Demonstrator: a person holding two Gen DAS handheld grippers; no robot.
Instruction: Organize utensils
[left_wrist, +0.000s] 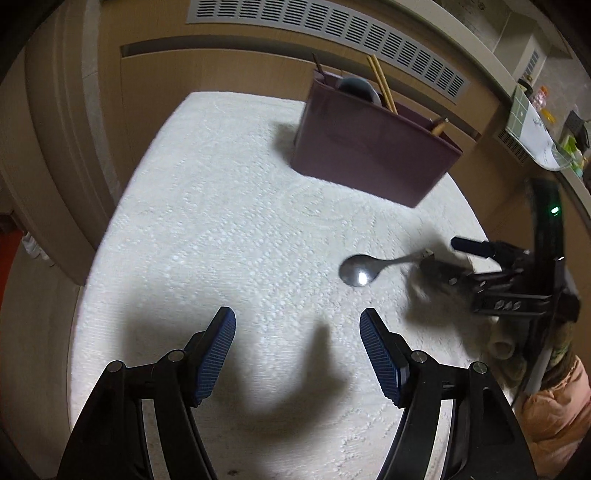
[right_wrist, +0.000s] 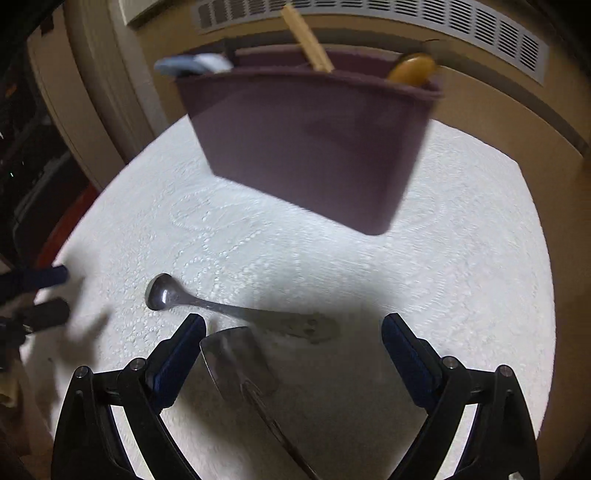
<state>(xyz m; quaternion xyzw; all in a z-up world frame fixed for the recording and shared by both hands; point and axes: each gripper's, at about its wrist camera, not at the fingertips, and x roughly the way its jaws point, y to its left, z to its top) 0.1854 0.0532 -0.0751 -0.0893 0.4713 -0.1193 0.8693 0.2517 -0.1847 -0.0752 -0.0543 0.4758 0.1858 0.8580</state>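
My left gripper (left_wrist: 297, 350) tilts down over the white embossed cloth (left_wrist: 221, 221), jaws wide, nothing between them. My right gripper (right_wrist: 293, 354) also spread, empty, hovering over a flat steel spatula (right_wrist: 240, 362). Steel spoon (left_wrist: 356, 269) lies near the plum plastic caddy (left_wrist: 369, 155), which holds wooden chopsticks (left_wrist: 382, 83).

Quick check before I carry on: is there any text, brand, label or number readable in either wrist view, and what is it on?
None can be read.
The purple utensil holder has a plain front with no print.
The spoon shows no legible stamp; its handle is blurred.
The cluttered shelf at the far right holds packages and a patterned cloth, too small and distorted to read.
The green light on the right gripper is a lamp, not text.
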